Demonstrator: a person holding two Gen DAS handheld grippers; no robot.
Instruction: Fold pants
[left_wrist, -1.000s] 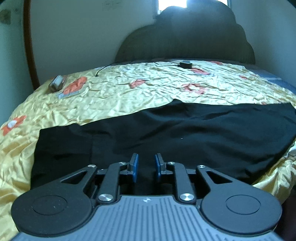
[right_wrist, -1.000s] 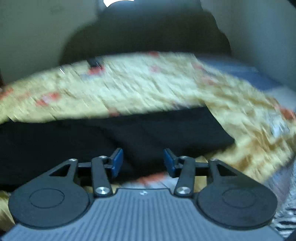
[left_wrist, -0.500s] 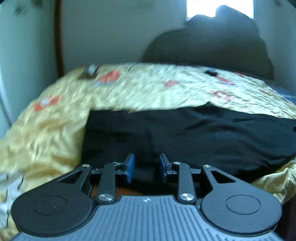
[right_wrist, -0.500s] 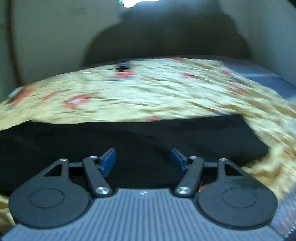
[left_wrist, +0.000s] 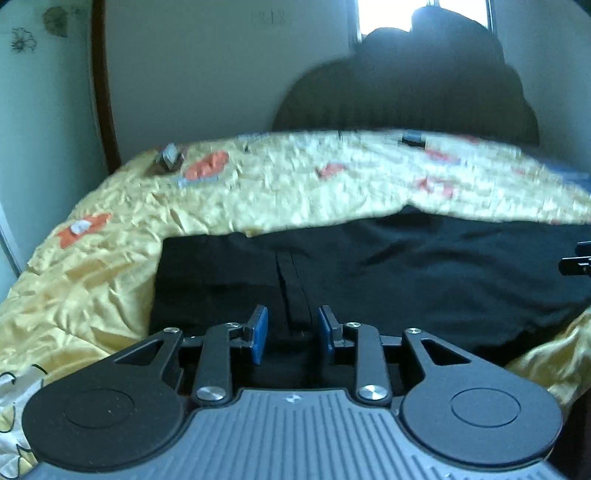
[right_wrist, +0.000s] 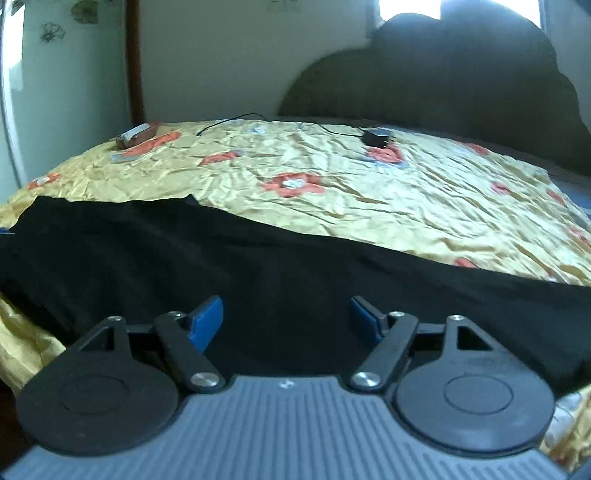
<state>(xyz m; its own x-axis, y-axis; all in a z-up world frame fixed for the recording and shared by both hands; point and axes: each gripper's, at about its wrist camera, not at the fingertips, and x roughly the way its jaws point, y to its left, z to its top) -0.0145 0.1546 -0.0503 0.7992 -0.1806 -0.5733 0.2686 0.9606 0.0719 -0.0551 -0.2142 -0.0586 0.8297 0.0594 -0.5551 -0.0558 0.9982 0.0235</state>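
On the bed: black pants (left_wrist: 406, 273) lie spread flat across the near edge, matte cloth with soft creases and a stitched fly seam
Bedspread (right_wrist: 332, 199): shiny crinkled yellow satin with orange flower prints
Headboard (right_wrist: 443, 81): dark, padded, scalloped outline
Charger (right_wrist: 376, 137): small black block with a thin cord
Left gripper (left_wrist: 290, 328): blue pads narrowly apart above the fly seam, nothing pinched
Right gripper (right_wrist: 286, 319): jaws opening wide over the black cloth, nothing between them
Writing: none readable
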